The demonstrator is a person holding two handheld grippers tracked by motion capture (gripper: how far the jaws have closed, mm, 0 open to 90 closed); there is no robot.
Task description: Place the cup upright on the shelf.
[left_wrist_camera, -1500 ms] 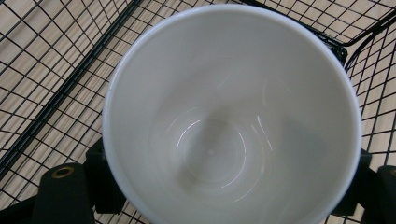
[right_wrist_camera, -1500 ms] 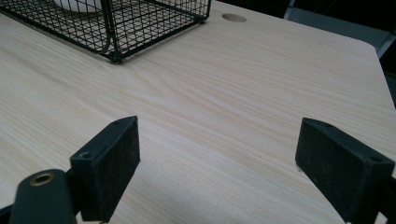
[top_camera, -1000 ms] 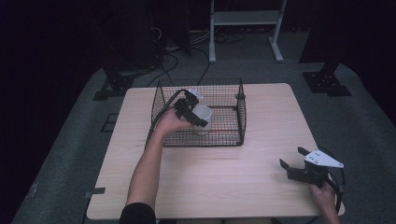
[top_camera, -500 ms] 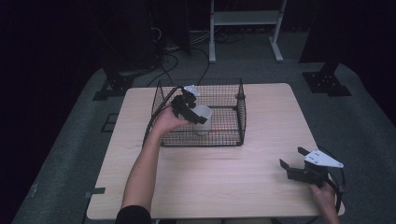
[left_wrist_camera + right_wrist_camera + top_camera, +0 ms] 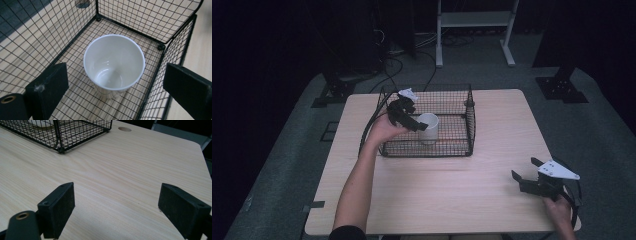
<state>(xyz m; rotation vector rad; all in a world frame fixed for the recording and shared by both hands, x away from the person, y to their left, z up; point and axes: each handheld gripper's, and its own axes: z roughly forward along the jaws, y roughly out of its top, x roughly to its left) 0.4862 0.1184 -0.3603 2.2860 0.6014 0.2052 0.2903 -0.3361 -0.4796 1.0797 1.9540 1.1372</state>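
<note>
White cup [image 5: 114,62]: stood upright in wire basket [image 5: 150,27]; likely rigid, glossy, slippery, breakable; grip across rim. Left gripper [image 5: 117,87] spread wide, empty; right gripper [image 5: 120,207] wide, empty.

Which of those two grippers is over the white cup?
The left gripper, open inside the wire basket above the cup; the right gripper hovers over bare table.

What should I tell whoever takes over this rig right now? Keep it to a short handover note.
Left gripper: open, jaws either side of the white cup, not clamped on it.
Right gripper: open, holding nothing, low over the table's near right corner.
Cup: upright and empty inside the wire basket, near its front.
Done: the left gripper is lined up on the cup.
Left: probably close on the cup and lift it out.
</note>
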